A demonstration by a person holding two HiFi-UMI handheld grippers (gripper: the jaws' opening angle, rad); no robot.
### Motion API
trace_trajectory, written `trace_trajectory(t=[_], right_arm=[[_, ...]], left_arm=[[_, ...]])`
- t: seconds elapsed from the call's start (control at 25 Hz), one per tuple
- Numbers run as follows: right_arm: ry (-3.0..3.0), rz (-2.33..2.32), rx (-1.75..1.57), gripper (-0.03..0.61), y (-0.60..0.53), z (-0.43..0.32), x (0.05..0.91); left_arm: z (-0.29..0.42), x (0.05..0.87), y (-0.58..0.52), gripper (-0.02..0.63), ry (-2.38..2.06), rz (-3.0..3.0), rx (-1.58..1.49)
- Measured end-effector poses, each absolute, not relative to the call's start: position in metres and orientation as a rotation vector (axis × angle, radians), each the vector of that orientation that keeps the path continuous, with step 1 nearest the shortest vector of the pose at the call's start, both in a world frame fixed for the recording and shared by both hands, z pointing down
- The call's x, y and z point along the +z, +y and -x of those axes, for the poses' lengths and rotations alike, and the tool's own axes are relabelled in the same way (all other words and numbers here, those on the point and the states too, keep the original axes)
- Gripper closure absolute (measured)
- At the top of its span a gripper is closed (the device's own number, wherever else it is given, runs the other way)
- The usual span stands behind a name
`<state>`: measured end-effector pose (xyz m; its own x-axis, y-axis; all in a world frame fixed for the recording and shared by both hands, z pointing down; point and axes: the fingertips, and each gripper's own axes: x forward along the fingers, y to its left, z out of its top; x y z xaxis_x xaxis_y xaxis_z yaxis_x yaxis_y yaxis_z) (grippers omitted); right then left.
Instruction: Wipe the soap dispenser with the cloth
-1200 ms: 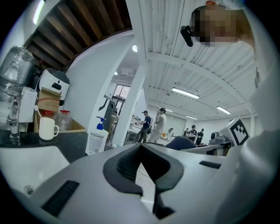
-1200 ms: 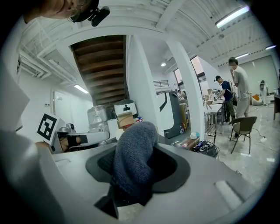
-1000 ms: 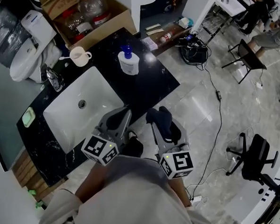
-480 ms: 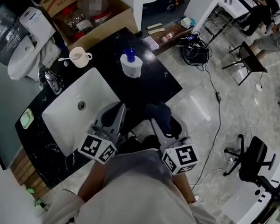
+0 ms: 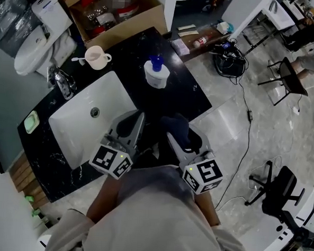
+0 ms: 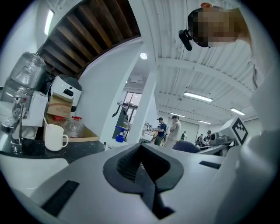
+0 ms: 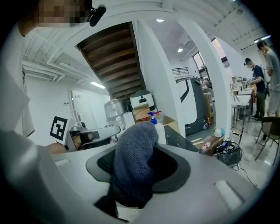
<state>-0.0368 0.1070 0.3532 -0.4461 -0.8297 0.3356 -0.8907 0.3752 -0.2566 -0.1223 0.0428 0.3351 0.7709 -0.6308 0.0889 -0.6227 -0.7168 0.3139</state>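
A white plastic soap dispenser (image 5: 156, 73) with a blue pump stands on the far right part of a black stone counter (image 5: 186, 95). It is well apart from both grippers, and only bare counter lies between it and them.

The right gripper (image 5: 173, 135) hangs over the near edge of the counter, its fingers clamped on a dark blue terry cloth (image 5: 175, 126). In the right gripper view the cloth (image 7: 133, 159) bulges up out of the gripper (image 7: 133, 177) and covers the lower left part of the dispenser (image 7: 160, 127); the blue pump shows just above the cloth.

The left gripper (image 5: 138, 117) is just to the left, over the near right corner of a white rectangular sink (image 5: 71, 138). Its fingers are pressed together with nothing between them, as the left gripper view (image 6: 140, 164) shows. Far past them in that view are the dispenser's blue pump (image 6: 119, 134) and a cream mug (image 6: 54, 137).

In the head view the mug (image 5: 96, 57), with a spoon in it, stands left of the dispenser, at the far side of the sink. A chrome tap (image 5: 61, 81) is further left, and a pale green soap dish (image 5: 31, 122) lies at the left end of the counter. A brown cardboard box (image 5: 147, 18) of bottles sits beyond the counter. On the grey tiled floor to the right lie black cables (image 5: 230, 50), with a black office chair (image 5: 281, 183) nearer.
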Motion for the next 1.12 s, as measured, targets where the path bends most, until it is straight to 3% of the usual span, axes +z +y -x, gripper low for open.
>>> trace_trajectory(t=[1.12], right_arm=[[-2.609,-1.4,0.633,0.393,-0.007,-0.041,0.349]], left_arm=[[0.064,0.35,-0.069,0.604,-1.216,-2.617,0.17]])
